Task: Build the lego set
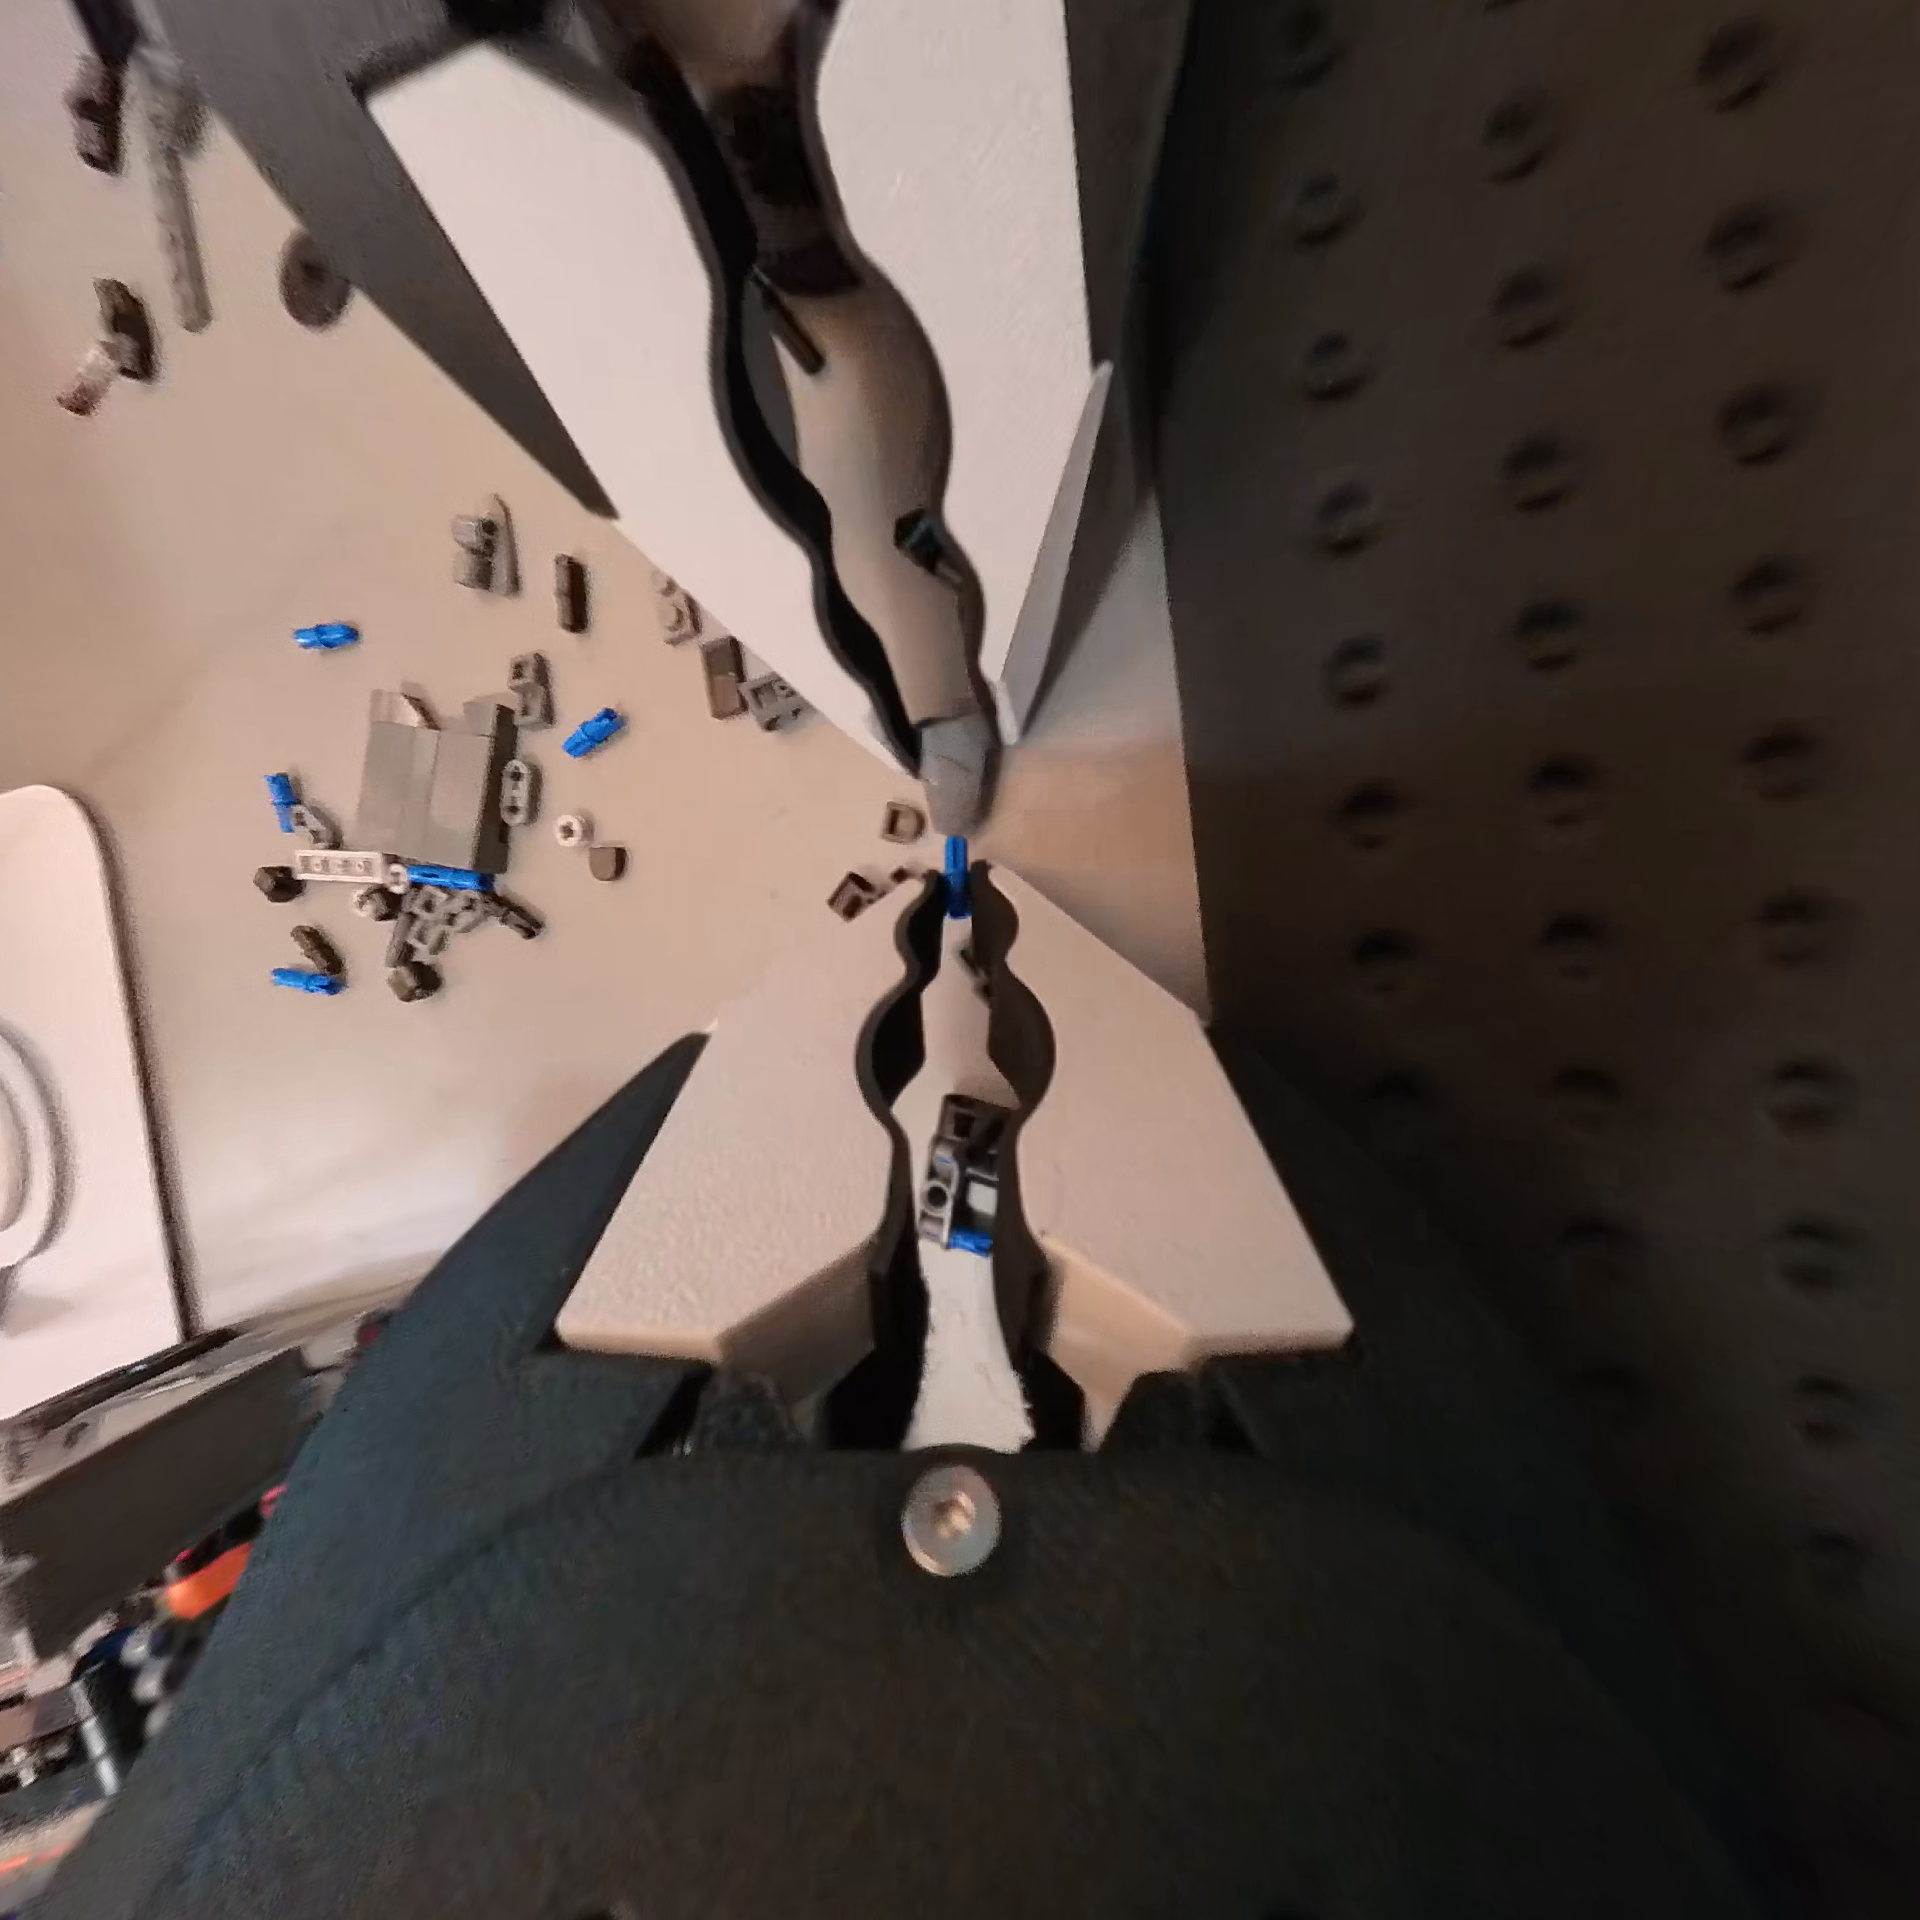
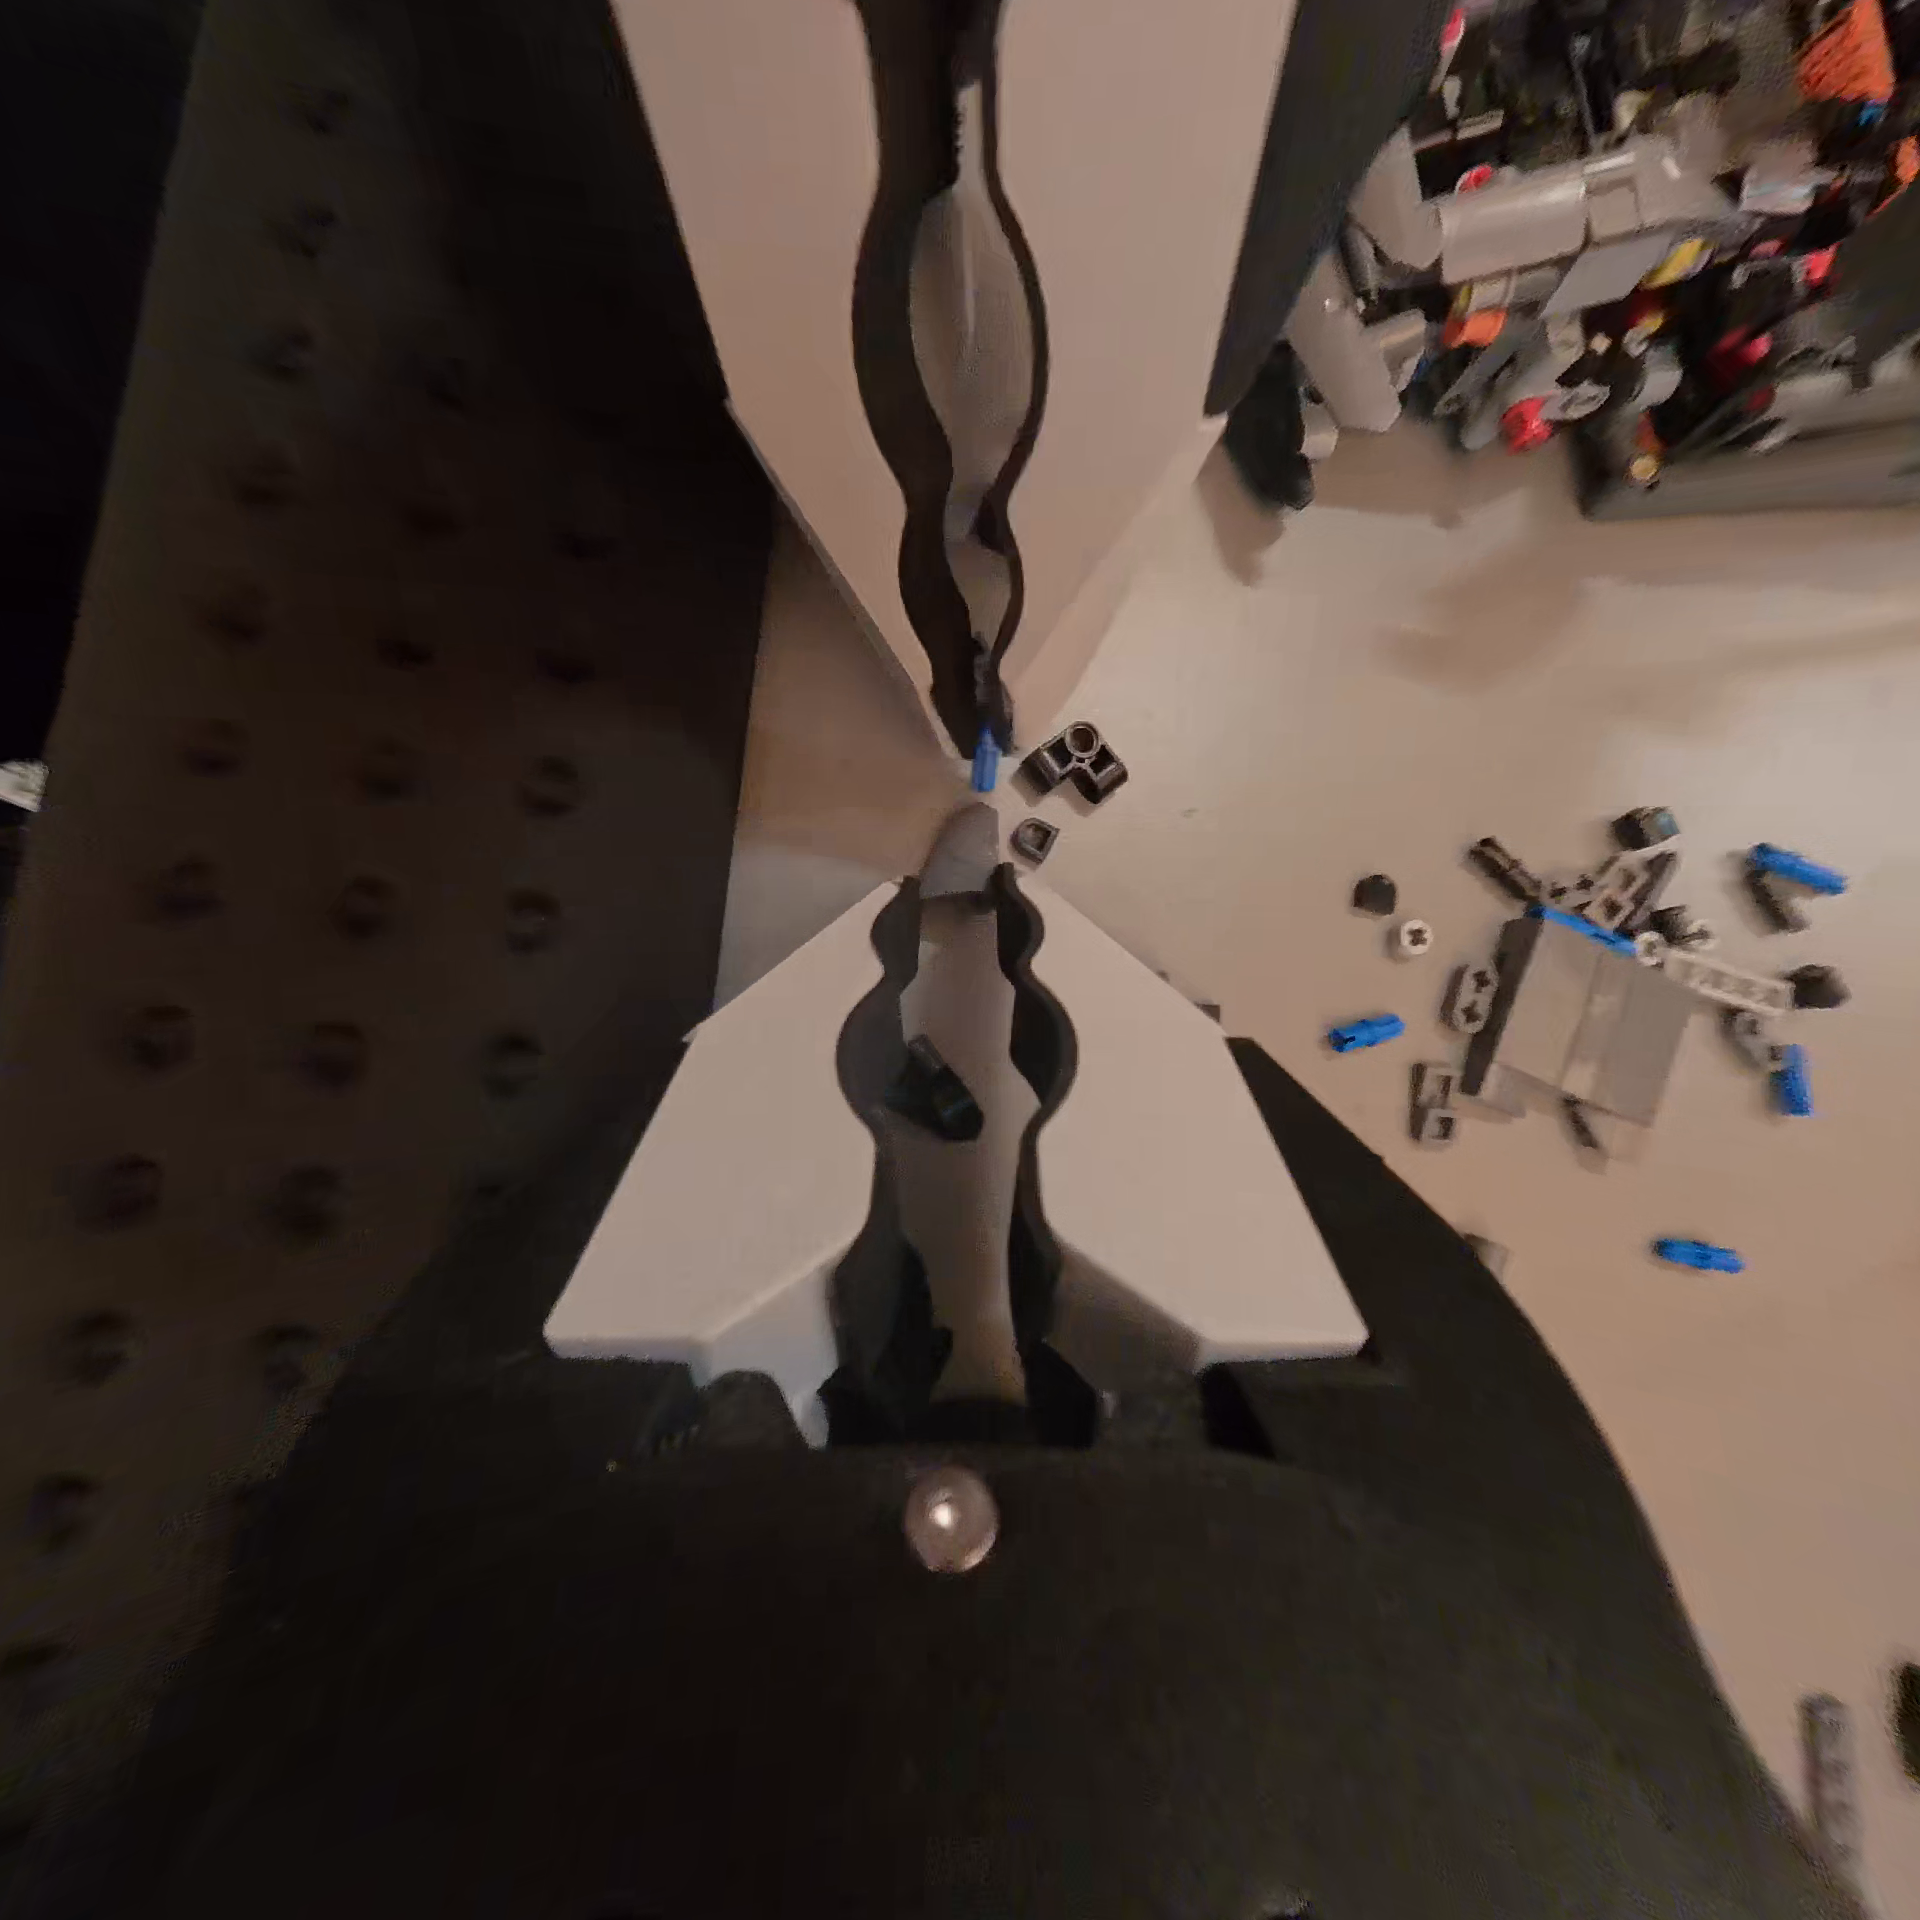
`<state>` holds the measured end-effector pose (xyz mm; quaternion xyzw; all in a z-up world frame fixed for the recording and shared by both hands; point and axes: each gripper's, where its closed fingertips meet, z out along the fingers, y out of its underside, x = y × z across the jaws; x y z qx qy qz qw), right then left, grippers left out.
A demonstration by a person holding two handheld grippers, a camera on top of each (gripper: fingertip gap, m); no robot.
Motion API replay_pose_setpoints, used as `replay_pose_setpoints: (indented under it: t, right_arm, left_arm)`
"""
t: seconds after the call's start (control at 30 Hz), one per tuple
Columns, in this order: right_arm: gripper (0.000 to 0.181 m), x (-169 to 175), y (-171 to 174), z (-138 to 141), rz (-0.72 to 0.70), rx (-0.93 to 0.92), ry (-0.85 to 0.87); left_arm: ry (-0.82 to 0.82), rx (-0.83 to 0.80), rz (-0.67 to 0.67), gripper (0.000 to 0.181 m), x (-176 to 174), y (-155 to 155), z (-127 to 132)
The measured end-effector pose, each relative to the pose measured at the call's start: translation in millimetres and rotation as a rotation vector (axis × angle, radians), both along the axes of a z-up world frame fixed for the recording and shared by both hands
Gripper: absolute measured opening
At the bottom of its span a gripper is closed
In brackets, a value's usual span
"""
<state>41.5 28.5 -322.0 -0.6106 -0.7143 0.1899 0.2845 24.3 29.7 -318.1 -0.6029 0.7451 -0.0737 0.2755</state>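
In the left wrist view my left gripper (image 1: 954, 906) is shut on a small blue pin (image 1: 955, 871) that sticks out past its tips. My right gripper (image 1: 951, 743) comes in from the top, tip to tip, shut on a small grey rounded piece (image 1: 961, 779). The pin's free end almost touches the grey piece. In the right wrist view my right gripper (image 2: 961, 896) holds the grey piece (image 2: 961, 847). The left gripper (image 2: 982, 717) holds the blue pin (image 2: 985, 767) just above it, with a small gap between them.
Loose pieces lie on the pale table: a grey slab assembly (image 1: 436, 790) (image 2: 1579, 1029), several blue pins, a black angle connector (image 2: 1075, 769) and a small dark piece (image 2: 1034, 836). A large built model (image 2: 1610, 260) stands far right. A dark perforated panel (image 1: 1558, 727) runs alongside. The grippers are tip to tip, or close to it.
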Motion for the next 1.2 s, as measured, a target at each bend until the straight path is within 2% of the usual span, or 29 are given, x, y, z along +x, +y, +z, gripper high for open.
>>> replay_pose_setpoints:
  t: [0.2,0.3,0.6,0.77,1.07,1.2]
  right_arm:
    - [0.012,-4.1,-1.8,11.7,0.031,0.061,0.053]
    - [0.013,-0.1,-1.1,1.6,0.038,0.096,-0.008]
    - [0.013,-5.4,-13.6,13.7,0.057,-0.074,0.094]
    - [0.013,-3.1,-19.9,24.9,0.102,-0.092,0.160]
    - [0.012,-3.7,-47.6,53.9,0.251,-0.170,0.310]
    - [0.012,-0.4,-57.8,54.2,0.297,-0.197,0.310]
  left_arm:
    - [-0.022,-0.050,0.025,0.002,-2.5,0.9,3.2]
    - [-0.014,-0.064,0.032,0.002,-3.9,1.0,1.5]
    - [-0.049,-0.098,0.022,0.002,1.8,-3.6,3.3]
    - [-0.126,-0.164,0.012,0.002,5.7,-8.2,13.3]
    - [-0.324,-0.348,-0.163,0.002,12.5,-39.6,53.8]
    - [-0.299,-0.384,-0.225,0.002,10.8,-51.5,51.3]
